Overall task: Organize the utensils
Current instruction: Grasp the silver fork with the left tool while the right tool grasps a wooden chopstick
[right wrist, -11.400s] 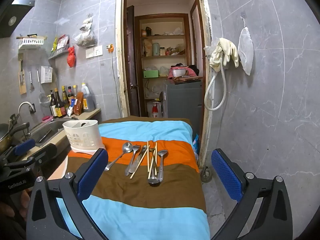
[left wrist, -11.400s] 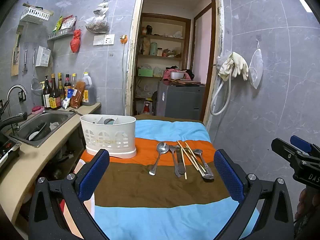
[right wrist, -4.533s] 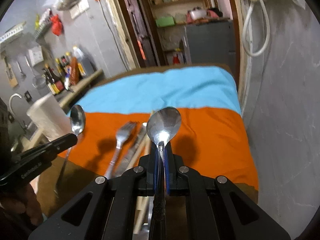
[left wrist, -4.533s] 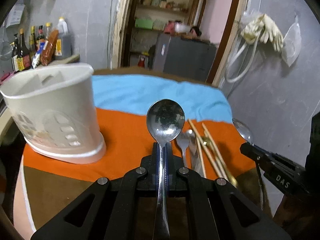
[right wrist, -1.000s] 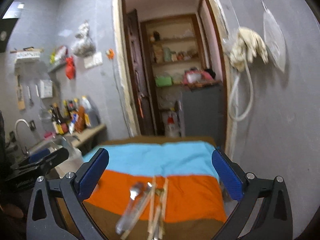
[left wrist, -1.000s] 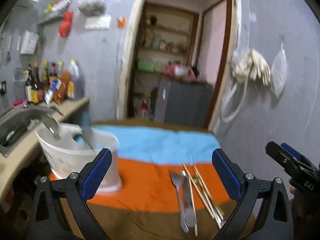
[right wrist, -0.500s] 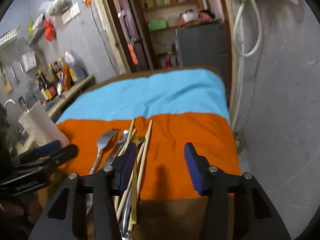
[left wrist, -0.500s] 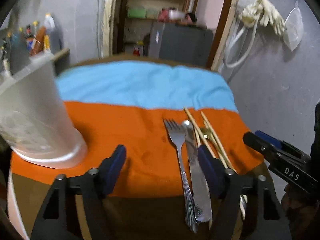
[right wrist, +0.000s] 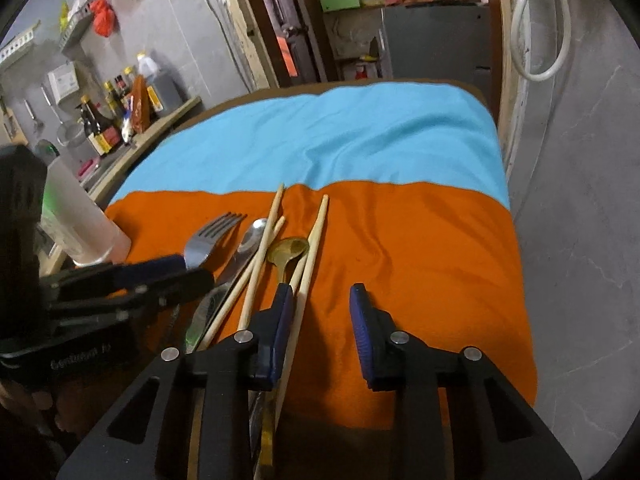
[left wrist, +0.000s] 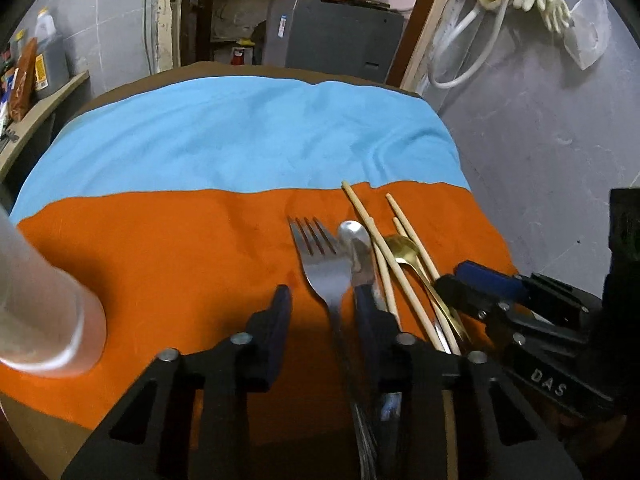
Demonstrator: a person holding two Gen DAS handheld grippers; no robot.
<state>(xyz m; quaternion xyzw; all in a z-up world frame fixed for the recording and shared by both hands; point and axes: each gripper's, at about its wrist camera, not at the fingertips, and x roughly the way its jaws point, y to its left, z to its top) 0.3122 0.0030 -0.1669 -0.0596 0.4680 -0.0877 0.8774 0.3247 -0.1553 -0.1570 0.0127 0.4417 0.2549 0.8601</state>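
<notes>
While both grippers close in low over the striped cloth [left wrist: 240, 140], the white holder [left wrist: 44, 320] stands at its left edge. Left gripper [left wrist: 322, 304], jaws half shut, straddles the fork [left wrist: 324, 264] without pinching. Right gripper [right wrist: 320, 312], also narrowed, holds nothing, its left finger against a chopstick [right wrist: 314, 248] beside the gold spoon [right wrist: 288, 250].

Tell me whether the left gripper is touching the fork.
Apart. The left wrist view shows the fork lying between the closing jaws of the left gripper, with orange cloth visible on both sides of its handle.
</notes>
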